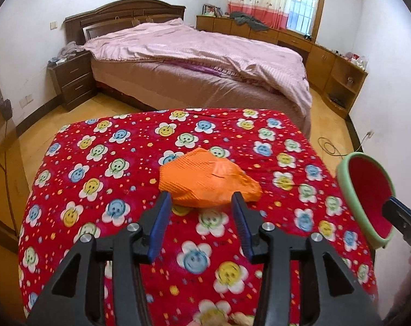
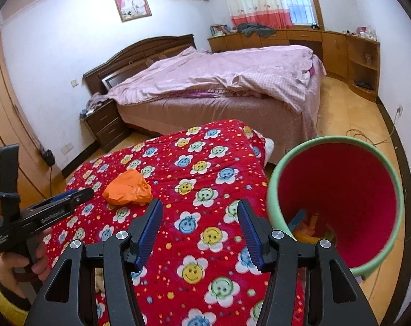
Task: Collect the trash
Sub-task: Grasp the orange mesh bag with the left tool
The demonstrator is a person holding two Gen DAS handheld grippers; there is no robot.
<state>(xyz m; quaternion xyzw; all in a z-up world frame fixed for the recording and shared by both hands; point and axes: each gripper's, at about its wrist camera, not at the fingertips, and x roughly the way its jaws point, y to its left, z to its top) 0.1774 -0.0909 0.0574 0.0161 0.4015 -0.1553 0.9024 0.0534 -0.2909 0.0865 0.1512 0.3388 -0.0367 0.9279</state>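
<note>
Biggest risk I see: the left gripper [image 1: 201,201], jaws apart with nothing between them and pointed at the crumpled orange plastic bag [image 1: 208,180], just shoves it or snags the fuzzy red flower-print blanket [image 1: 96,163], since the bag looks limp and slippery. It sits mid-blanket, toward the far edge. The right gripper [image 2: 200,212], also open and empty, hovers beside the green-rimmed, red-lined trash bucket [image 2: 341,179] off the blanket's right edge.

Red flowered blanket [image 1: 102,163] (smiley-patterned) bears orange bag [image 1: 208,182].
</note>
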